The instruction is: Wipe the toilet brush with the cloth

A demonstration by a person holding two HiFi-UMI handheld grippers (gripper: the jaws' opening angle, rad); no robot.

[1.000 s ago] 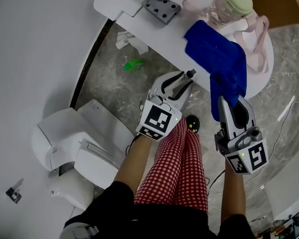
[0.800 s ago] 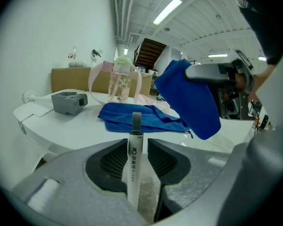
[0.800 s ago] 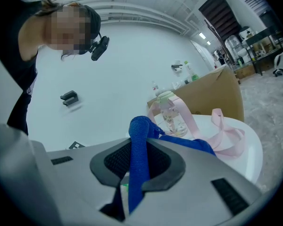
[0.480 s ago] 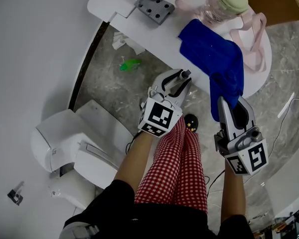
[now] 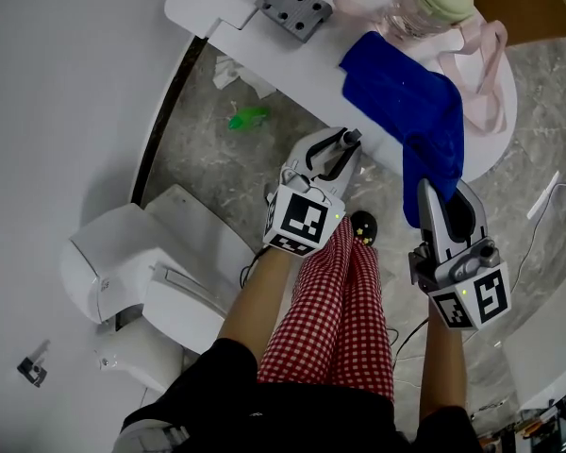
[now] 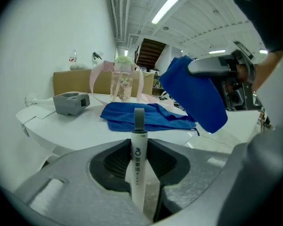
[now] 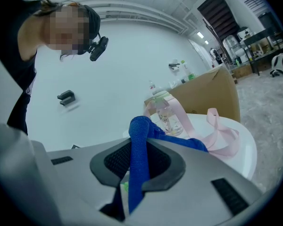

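Note:
My left gripper (image 5: 338, 151) is shut on the white toilet brush handle (image 5: 350, 138), whose grey tip pokes out past the jaws just short of the table edge. From the left gripper view the handle (image 6: 137, 149) stands upright between the jaws; the brush head is hidden. The blue cloth (image 5: 403, 102) lies on the white round table (image 5: 264, 41) and drapes over its near edge. My right gripper (image 5: 441, 206) is shut on that hanging end. In the right gripper view the cloth (image 7: 138, 154) runs up between the jaws.
A clear bottle with a green lid (image 5: 432, 3) and a pink strap (image 5: 483, 83) stand behind the cloth, and a grey block (image 5: 296, 9) lies further left. A white toilet (image 5: 141, 281) is at the lower left. Crumpled paper (image 5: 234, 70) and a green scrap (image 5: 248, 118) lie on the floor.
Hardly anything: the left gripper with the handle has drifted slightly left, and the right gripper keeps its hold on the cloth end.

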